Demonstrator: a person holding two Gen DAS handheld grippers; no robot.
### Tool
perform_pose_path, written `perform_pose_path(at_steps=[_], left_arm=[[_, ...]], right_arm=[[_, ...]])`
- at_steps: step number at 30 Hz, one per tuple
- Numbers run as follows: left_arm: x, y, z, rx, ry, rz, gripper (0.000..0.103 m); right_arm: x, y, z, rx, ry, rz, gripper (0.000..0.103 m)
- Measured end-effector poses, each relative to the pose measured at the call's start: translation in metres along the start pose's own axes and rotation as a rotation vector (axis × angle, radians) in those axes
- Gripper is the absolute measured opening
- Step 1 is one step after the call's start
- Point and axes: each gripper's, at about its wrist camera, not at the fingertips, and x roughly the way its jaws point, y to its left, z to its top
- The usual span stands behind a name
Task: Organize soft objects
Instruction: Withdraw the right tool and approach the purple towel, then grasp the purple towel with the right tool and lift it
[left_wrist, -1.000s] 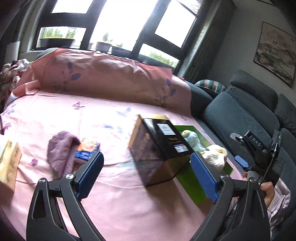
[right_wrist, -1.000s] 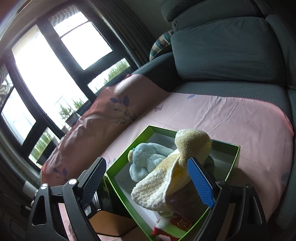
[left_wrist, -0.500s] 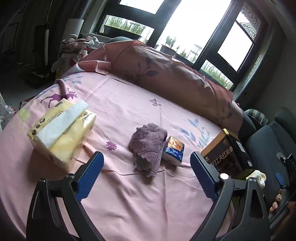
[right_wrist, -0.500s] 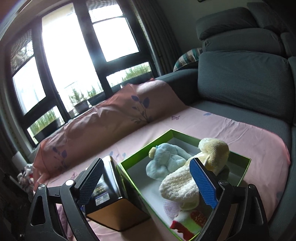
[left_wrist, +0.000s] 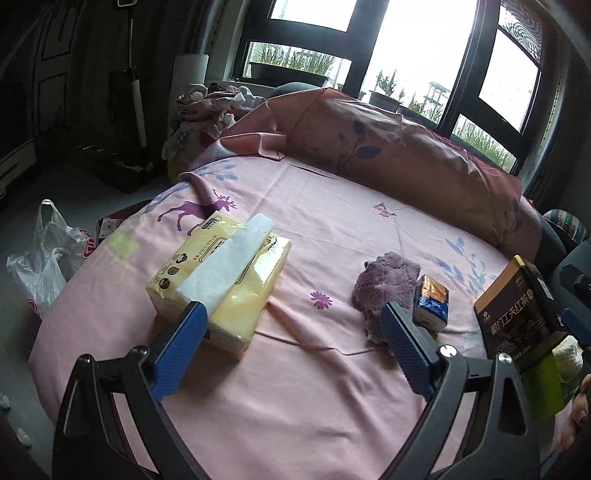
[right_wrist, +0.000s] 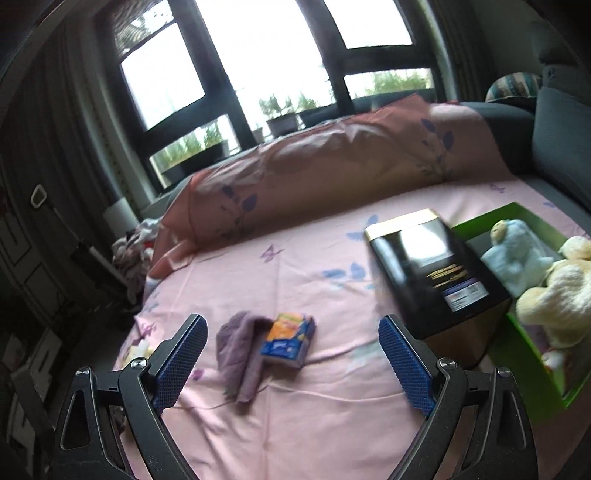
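Observation:
A crumpled purple cloth (left_wrist: 386, 284) (right_wrist: 238, 350) lies on the pink sheet beside a small blue-and-orange packet (left_wrist: 431, 301) (right_wrist: 290, 338). A yellow tissue pack (left_wrist: 221, 284) lies to the left. A green box (right_wrist: 535, 317) at the right holds a pale blue plush (right_wrist: 517, 258) and a cream plush (right_wrist: 557, 295). My left gripper (left_wrist: 291, 350) hovers open over the sheet between the tissue pack and the cloth. Also open and holding nothing, my right gripper (right_wrist: 291, 363) hangs just short of the cloth and packet.
A black-and-gold tea box (left_wrist: 517, 317) (right_wrist: 432, 280) stands between the packet and the green box. A long pink pillow (left_wrist: 399, 155) lines the far side. A white plastic bag (left_wrist: 44, 258) lies on the floor at left. Grey sofa cushions (right_wrist: 561, 147) rise at right.
Both grippers swung left, away from the green box. The left view now takes in the tissue pack and floor; the right view now shows the cloth and packet.

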Motion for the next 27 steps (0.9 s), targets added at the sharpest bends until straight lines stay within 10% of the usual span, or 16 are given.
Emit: perform_pose_path(at_steps=[10,16,20,27], left_arm=[[-0.018,0.021,0.008,-0.022,-0.039,-0.038,0.095],[-0.016,0.043,0.013,-0.111,-0.011,-0.041,0.095],[-0.017,0.049,0.015,-0.140,-0.006,-0.068,0.094],[-0.019,0.053,0.016,-0.169,0.011,-0.096,0.095]], right_arm=[[0.111,0.049,-0.055,0.057,0.359,0.069,0.094],[0.153,0.060,-0.073,0.014,0.401,-0.038,0.069],[0.158,0.069,-0.072,-0.060,0.341,-0.126,0.036],[0.126,0.084,-0.067,-0.129,0.417,0.031,0.018]])
